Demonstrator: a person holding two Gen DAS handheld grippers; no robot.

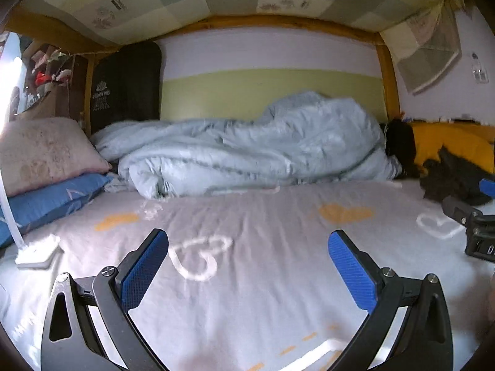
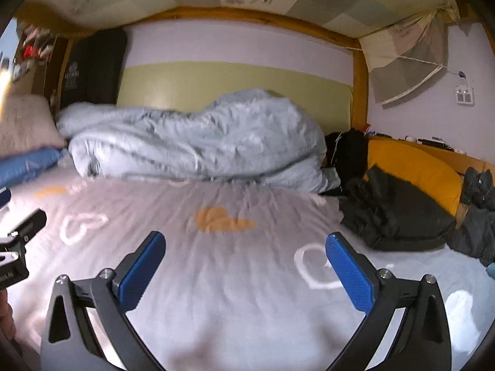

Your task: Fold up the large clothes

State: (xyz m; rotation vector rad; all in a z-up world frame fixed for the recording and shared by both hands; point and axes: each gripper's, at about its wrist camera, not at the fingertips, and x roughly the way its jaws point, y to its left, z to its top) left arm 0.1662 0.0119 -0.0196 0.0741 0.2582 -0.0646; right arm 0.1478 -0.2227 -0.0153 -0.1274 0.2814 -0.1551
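My left hand-held gripper (image 1: 248,247) hangs over the bed sheet (image 1: 253,293), blue pads spread wide, nothing between them. My right hand-held gripper (image 2: 245,249) does the same, jaws wide apart and empty above the same sheet (image 2: 247,293).

Landmark: the light blue duvet (image 2: 198,142), bunched in a long heap across the far side of the bed, against the green and lilac wall.

The task garment, a dark jacket (image 2: 393,216), lies crumpled on the sheet just right of the duvet's right end, in front of a yellow cushion (image 2: 414,167). From the left wrist view the same dark jacket (image 1: 454,179) shows at the far right edge, near the tip of my other gripper. More dark clothing (image 2: 476,213) is piled further right of the jacket, at the bed edge; I cannot tell what items these are. A black bag or bundle (image 2: 349,151) sits touching the duvet's right end, behind the jacket.

Left of the duvet: a pink pillow (image 1: 46,151) stacked on a blue pillow (image 1: 52,201). In front of those, on the sheet, a white charger block (image 1: 38,252) with its cable running up.

The sheet is pale lilac with white and orange heart prints, lightly wrinkled.
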